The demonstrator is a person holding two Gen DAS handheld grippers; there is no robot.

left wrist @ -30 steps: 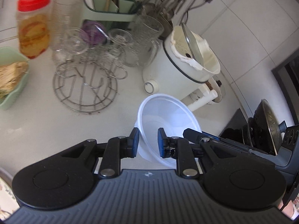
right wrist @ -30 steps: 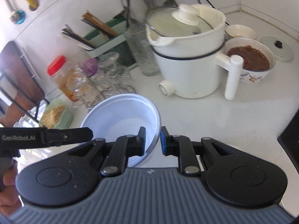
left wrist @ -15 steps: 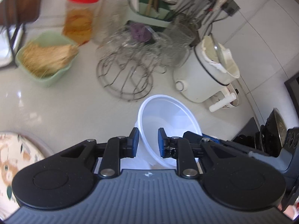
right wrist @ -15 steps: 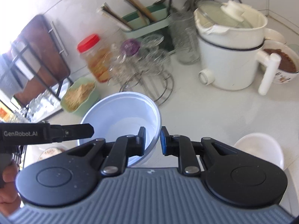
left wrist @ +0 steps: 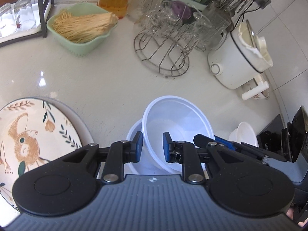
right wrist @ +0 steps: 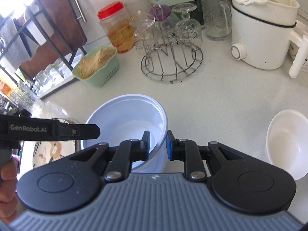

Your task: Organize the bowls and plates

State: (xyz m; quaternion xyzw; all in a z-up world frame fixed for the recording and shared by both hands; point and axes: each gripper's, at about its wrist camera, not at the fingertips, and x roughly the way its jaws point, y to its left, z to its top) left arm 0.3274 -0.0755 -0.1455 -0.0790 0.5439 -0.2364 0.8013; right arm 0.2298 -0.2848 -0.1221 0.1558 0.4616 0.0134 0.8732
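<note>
Both grippers had carried the bowl point(left wrist: 177, 123) over a second bowl point(left wrist: 134, 134) beside the plate point(left wrist: 34, 134). The left gripper point(left wrist: 152, 146) and right gripper point(right wrist: 156, 144) each pinched its rim.

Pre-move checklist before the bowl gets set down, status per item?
1. Left gripper fingers clamp the translucent bowl rim: ok.
2. Right gripper fingers clamp the opposite rim of the same bowl: ok.
3. Second bowl sits directly beneath as nesting target: ok.
4. Held bowl level: not ok, tilted in the left wrist view.
5. Held bowl already touching the lower one: cannot tell.
6. Squirrel plate to the left and small white bowl to the right stand apart from the stack: ok.
</note>
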